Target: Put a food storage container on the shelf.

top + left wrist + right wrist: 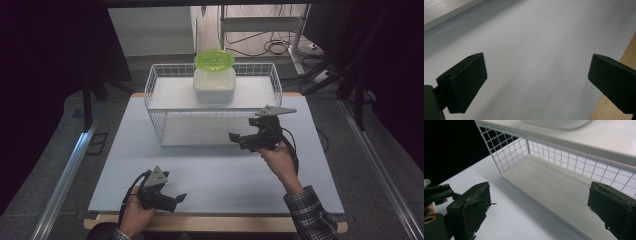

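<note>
One wire rack, long axis crosswise.

Container on rack, centre

Dim room around my brightly lit table, dark corners in the high view, soft shadow under the wire rack, my left gripper view blurred and washed pale

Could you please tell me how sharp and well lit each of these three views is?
High view: dim, dark surroundings, green lid brightest. Left gripper view: soft, streaky blur over the table. Right gripper view: wire rack fairly sharp, near jaws soft, black at upper left.
</note>
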The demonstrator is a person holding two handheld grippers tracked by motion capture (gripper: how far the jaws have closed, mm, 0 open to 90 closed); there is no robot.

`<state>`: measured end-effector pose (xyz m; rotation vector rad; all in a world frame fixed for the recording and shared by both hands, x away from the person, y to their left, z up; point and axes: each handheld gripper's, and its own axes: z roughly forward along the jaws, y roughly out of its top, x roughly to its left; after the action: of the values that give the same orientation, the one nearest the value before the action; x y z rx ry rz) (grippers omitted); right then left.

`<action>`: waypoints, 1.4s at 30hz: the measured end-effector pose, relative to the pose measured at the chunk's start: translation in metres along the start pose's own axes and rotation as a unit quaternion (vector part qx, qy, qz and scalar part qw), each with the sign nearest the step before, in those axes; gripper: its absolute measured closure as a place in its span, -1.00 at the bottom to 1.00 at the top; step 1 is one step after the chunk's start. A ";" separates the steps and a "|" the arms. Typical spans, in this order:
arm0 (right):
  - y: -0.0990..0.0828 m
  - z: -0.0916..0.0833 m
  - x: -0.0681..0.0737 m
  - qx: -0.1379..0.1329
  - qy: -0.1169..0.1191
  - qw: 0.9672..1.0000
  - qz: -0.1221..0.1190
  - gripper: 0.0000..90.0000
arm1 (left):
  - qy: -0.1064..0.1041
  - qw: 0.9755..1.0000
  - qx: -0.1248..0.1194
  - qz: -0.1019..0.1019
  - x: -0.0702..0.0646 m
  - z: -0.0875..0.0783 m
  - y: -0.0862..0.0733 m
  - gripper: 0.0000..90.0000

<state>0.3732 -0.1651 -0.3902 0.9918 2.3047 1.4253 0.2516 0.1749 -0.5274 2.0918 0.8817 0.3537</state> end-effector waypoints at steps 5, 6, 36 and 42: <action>-0.014 -0.001 -0.005 0.005 -0.003 1.000 0.002 -0.91 | 0.000 1.000 0.000 0.001 0.000 0.000 0.000 -0.96; -0.017 -0.001 -0.005 0.010 -0.003 1.000 0.001 -0.92 | 0.000 1.000 -0.001 0.000 0.000 0.000 0.000 -0.96; -0.087 -0.029 -0.010 0.040 -0.026 0.999 -0.002 -0.96 | 0.002 1.000 -0.001 0.012 -0.002 -0.001 0.000 -0.96; -0.103 -0.033 -0.015 0.047 -0.037 0.998 0.000 -0.97 | 0.002 1.000 -0.002 0.012 -0.003 0.000 0.000 -0.96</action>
<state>0.3235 -0.2272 -0.4652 1.0516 2.3369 1.2688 0.2497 0.1734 -0.5269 2.1002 0.8588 0.3728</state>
